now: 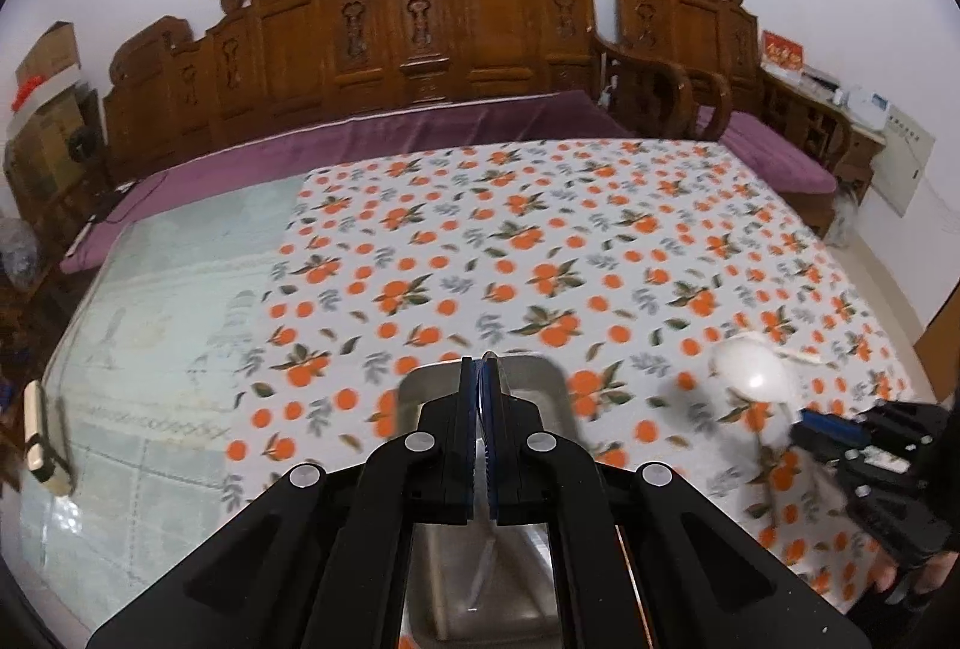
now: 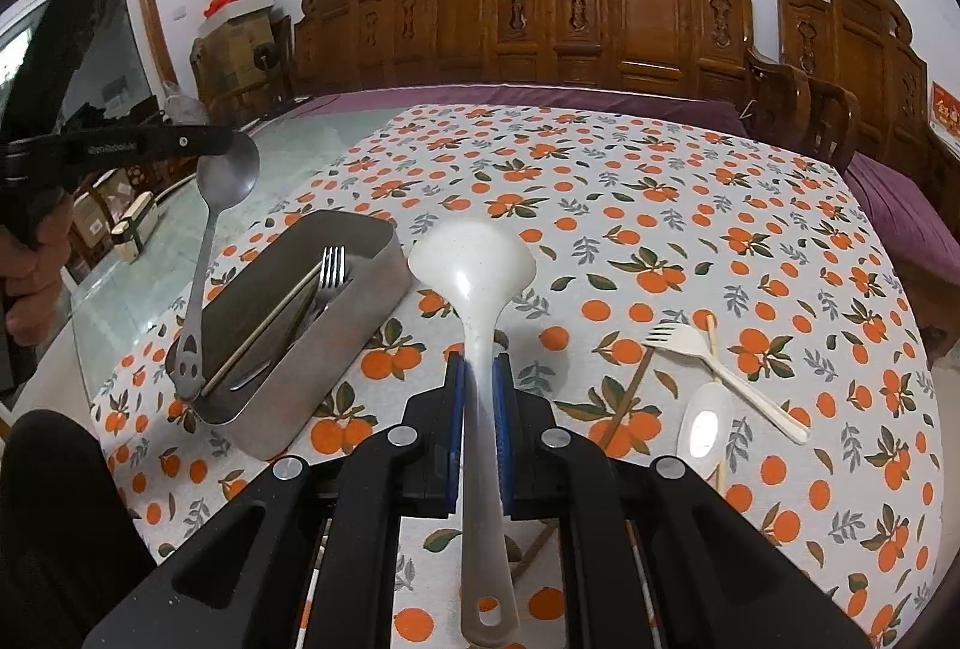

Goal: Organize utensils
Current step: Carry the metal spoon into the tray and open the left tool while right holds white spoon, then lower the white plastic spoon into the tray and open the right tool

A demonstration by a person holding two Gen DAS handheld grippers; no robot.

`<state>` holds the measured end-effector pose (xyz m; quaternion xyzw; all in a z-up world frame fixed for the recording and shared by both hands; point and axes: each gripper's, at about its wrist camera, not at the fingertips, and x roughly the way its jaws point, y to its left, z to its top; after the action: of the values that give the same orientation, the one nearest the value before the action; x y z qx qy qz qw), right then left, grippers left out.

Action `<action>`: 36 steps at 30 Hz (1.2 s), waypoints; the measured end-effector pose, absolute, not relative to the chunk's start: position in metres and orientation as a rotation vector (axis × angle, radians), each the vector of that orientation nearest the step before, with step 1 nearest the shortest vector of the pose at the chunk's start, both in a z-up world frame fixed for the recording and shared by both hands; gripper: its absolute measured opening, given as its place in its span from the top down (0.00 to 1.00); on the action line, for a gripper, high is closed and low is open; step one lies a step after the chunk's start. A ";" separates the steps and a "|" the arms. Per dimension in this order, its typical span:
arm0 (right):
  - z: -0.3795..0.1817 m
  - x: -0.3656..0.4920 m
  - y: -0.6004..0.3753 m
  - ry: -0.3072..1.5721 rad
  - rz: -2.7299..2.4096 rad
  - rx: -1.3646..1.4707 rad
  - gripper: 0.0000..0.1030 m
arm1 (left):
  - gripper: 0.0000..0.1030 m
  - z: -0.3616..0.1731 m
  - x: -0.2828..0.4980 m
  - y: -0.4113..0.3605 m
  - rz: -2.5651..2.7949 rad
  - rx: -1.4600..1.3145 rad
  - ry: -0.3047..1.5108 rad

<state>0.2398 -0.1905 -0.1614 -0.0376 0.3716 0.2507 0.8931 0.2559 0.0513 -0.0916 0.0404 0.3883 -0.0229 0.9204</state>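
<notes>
A steel tray [image 2: 336,343] sits on the orange-print tablecloth, holding a metal fork [image 2: 332,268] and chopsticks [image 2: 264,328]. My left gripper [image 2: 222,142] is shut on a metal spoon [image 2: 207,241], which hangs handle-down with its end at the tray's near left corner. In the left wrist view the gripper [image 1: 482,367] is above the tray [image 1: 540,379] with the spoon edge-on between its jaws. My right gripper [image 2: 478,379] is shut on a white ladle [image 2: 474,265], held above the cloth to the right of the tray; it also shows in the left wrist view [image 1: 753,370].
A white plastic fork [image 2: 720,373], a white spoon [image 2: 705,424] and chopsticks [image 2: 714,349] lie on the cloth at the right. A carved wooden bench [image 2: 600,13] with purple cushions runs behind the table. Bare glass tabletop [image 1: 150,319] lies left of the cloth.
</notes>
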 end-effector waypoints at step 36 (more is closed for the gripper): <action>-0.176 0.236 -0.151 0.809 0.573 -0.094 0.89 | 0.93 -0.181 0.284 0.083 -0.074 0.002 0.879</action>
<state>0.2359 -0.1506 -0.1760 -0.0452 0.3878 0.2749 0.8786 0.2844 0.0825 -0.1810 0.0007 0.4252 -0.0359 0.9044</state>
